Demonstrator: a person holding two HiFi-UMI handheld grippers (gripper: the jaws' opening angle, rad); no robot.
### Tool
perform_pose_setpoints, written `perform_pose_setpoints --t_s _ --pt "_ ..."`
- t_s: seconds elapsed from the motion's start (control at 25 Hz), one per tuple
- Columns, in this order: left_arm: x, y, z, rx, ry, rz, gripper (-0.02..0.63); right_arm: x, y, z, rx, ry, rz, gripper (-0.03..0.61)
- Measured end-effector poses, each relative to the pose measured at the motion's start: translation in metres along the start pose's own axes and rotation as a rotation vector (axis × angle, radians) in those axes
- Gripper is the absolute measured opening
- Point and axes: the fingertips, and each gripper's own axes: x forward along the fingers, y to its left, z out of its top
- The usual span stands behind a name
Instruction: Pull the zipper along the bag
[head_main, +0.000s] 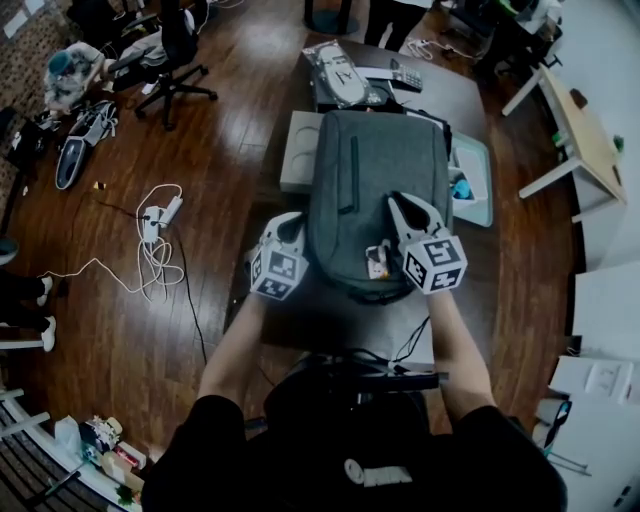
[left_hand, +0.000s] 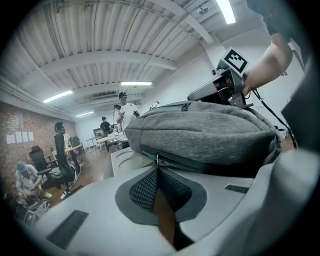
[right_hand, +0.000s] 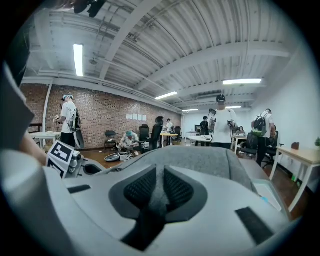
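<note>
Zip work at the surface: my left tongs (left_hand: 157, 169) are closed tight on the zipper pull (left_hand: 156, 160); the pads meet, with only that small metal tab pinched at their tips, right where the side seam of the grey bag (head_main: 372, 185) runs. My right tongs (right_hand: 162, 175) are partly closed on a fold of the bag's grey cloth; the cloth fills the gap between the pads. The bag lies flat on the dark surface (head_main: 455, 95), one short end toward me; the left tongs sit at its near left edge, the right tongs on its near right part, the two well apart across the bag's width. A pale tray (head_main: 296, 150) shows just beside the bag's left side; a light teal tray (head_main: 480, 185) touches its right. Around the surface lies a wooden floor (head_main: 230, 150); white cables (head_main: 155, 245) are strewn to my left, an office chair (head_main: 178, 50) stands beyond them; a person (right_hand: 220, 120) stands far across the room.
</note>
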Motion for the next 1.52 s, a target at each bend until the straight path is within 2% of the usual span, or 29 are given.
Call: perform_pose_setpoints --t_s 0.44,0.68,1.0,1.16,1.52 --pt "-0.042 -0.043 -0.011 -0.083 0.030 0.011 0.002 0.006 -0.005 0.001 0.011 -0.007 -0.008 0.037" --pt "-0.063 -0.065 -0.014 -0.109 0.075 0.060 0.002 0.007 -0.004 0.003 0.027 -0.019 0.018 0.037" --pt "-0.076 -0.097 -0.011 -0.083 0.122 0.121 0.002 0.005 -0.003 0.000 0.025 -0.020 0.050 0.035" --pt "-0.081 -0.110 -0.012 -0.045 0.144 0.125 0.002 0.006 -0.002 0.000 0.029 -0.023 0.056 0.035" --pt "-0.095 -0.131 -0.007 -0.041 0.164 0.126 0.002 0.005 -0.001 -0.001 0.025 -0.021 0.064 0.041"
